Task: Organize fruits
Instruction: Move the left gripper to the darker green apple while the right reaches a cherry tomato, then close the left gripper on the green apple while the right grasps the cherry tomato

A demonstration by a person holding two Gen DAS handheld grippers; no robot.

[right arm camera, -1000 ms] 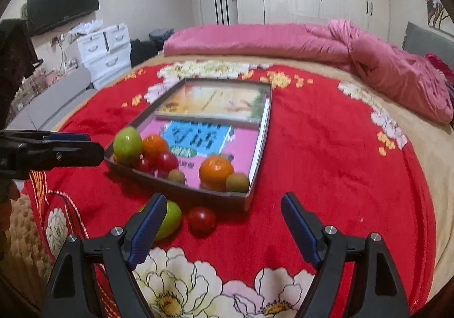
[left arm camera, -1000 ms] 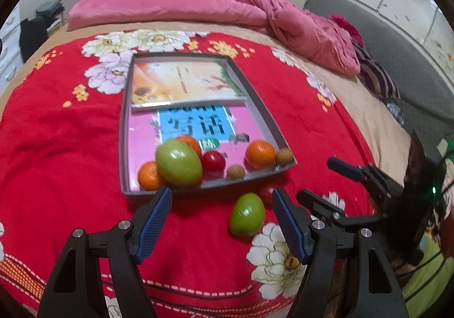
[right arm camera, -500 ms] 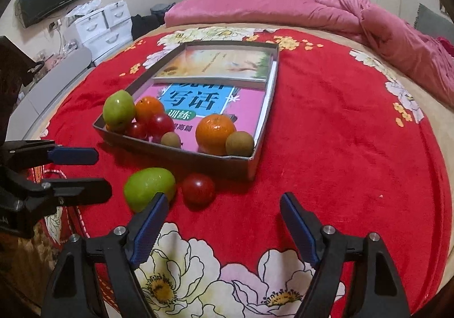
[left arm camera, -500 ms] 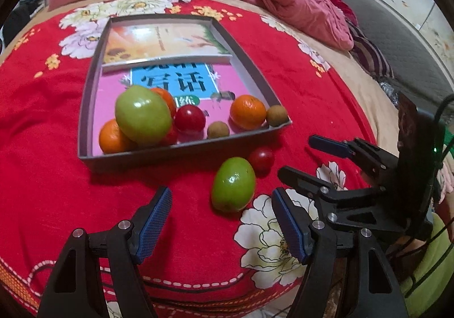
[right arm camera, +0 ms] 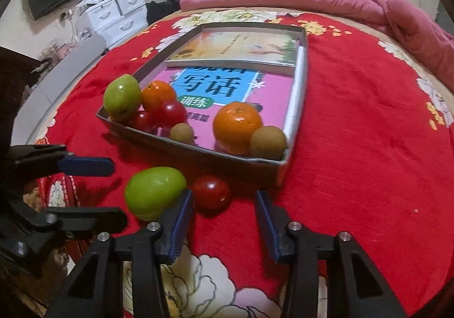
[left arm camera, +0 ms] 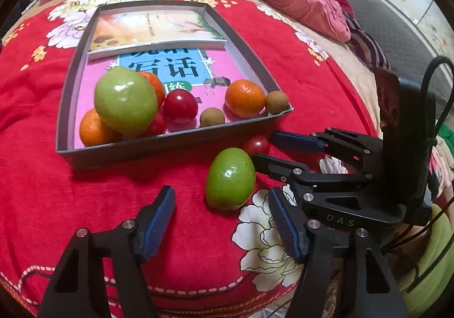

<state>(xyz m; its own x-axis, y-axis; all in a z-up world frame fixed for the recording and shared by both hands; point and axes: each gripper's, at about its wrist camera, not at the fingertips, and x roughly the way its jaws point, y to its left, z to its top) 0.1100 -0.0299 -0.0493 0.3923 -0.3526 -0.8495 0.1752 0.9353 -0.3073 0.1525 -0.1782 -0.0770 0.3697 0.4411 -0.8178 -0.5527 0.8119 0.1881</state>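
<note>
The right claw [right arm camera: 224,204] is closing, and the small red fruit [right arm camera: 211,195] sits on the bed just ahead of its tips, not squeezed yet. The left claw [left arm camera: 221,213] is closing too, still empty, with the green fruit [left arm camera: 229,178] just ahead beside the box [left arm camera: 170,145].

A green apple [left arm camera: 229,178] and a small red tomato [left arm camera: 256,145] are lying side by side on the red blanket, just outside the tray [left arm camera: 159,145], at its 5 o'clock. More fruits are sitting inside it.
</note>
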